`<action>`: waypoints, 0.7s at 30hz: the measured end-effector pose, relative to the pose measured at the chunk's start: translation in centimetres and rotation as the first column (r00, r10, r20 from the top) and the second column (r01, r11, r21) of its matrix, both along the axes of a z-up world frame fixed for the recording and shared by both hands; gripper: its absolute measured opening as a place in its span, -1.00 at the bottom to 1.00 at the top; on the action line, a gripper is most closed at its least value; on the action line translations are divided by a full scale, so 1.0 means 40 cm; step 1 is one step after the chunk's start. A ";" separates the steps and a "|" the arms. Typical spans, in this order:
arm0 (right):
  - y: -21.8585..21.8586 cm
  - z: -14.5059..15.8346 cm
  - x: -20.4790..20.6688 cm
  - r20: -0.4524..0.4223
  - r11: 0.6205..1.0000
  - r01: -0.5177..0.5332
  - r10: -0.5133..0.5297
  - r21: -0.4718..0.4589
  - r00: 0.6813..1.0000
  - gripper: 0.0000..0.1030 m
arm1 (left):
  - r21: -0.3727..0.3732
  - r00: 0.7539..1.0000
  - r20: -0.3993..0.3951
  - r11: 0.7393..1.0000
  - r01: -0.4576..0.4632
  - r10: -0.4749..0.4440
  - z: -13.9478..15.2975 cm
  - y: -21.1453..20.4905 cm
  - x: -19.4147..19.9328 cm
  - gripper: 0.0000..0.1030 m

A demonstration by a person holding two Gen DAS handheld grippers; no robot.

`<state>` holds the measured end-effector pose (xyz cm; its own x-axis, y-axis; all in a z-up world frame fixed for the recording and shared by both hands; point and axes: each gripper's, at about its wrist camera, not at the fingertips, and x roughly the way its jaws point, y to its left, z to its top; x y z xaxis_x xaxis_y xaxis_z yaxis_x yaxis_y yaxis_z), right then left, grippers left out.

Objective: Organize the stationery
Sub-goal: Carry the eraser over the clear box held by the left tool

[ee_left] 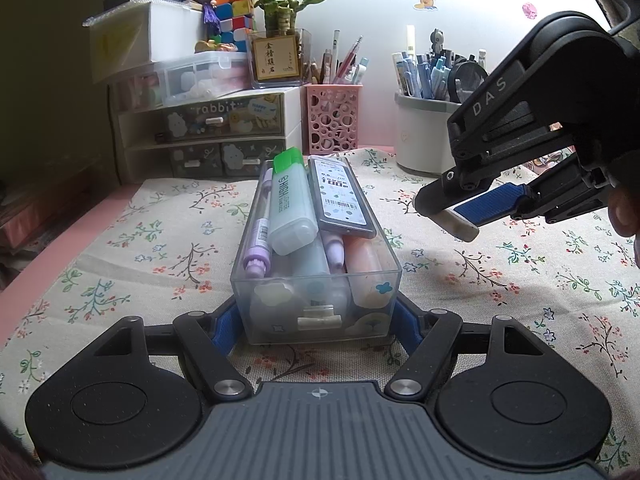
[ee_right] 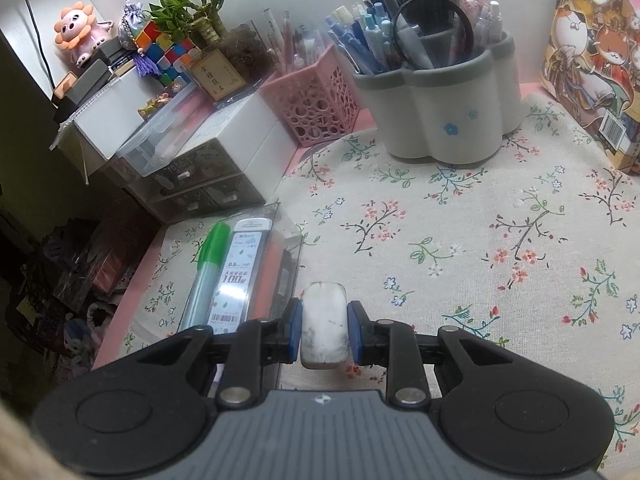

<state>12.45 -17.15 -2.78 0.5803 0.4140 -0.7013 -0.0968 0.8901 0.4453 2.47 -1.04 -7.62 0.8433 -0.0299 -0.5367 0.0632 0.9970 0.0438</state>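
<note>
The left tool [ee_left: 318,322] has its blue-padded fingers [ee_left: 225,330] pressed against the two long sides of a clear plastic box [ee_left: 316,280], gripping its near end while the box rests on the flowered cloth [ee_left: 120,248] covering the counter. The box is packed full — a green-capped highlighter [ee_left: 289,204] and a flat grey case of pencil leads [ee_left: 340,198] lie on top, side by side, over a purple pen [ee_left: 259,236] and other pastel markers beneath. The right tool [ee_right: 323,326] pinches a smudged white eraser [ee_right: 324,322] between its pads, holding it in the air above the cloth, just to the right of the box and near the lead case. From the left wrist view the eraser [ee_left: 460,222] sticks out from the tip of the right tool [ee_left: 466,216], clear of the box rim. At the back of the counter stand a pink cut-out pen holder [ee_left: 334,118], a grey-rimmed white pen cup [ee_right: 438,104] crowded with blue pens, a small set of drawers [ee_left: 208,136], and a potted bamboo plant [ee_left: 282,4] — all well apart from both tools.
</note>
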 end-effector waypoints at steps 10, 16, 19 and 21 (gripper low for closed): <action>0.023 0.029 0.032 -0.003 0.999 0.038 -0.038 0.019 0.999 -0.53 | 0.003 1.000 0.001 1.000 0.001 -0.001 0.002 -0.002 0.001 0.42; 0.066 0.054 0.056 0.007 1.000 0.009 -0.009 0.014 1.000 -0.53 | 0.004 1.000 0.001 1.000 0.001 -0.001 0.002 -0.003 0.001 0.42; 0.091 0.058 0.064 0.006 0.999 -0.019 0.019 0.027 1.000 -0.53 | 0.004 1.000 0.001 1.000 0.001 -0.001 0.002 -0.003 0.001 0.42; 0.102 0.061 0.067 0.012 0.999 -0.024 0.023 0.022 1.000 -0.53 | 0.004 1.000 0.001 1.000 0.001 -0.001 0.002 -0.003 0.001 0.42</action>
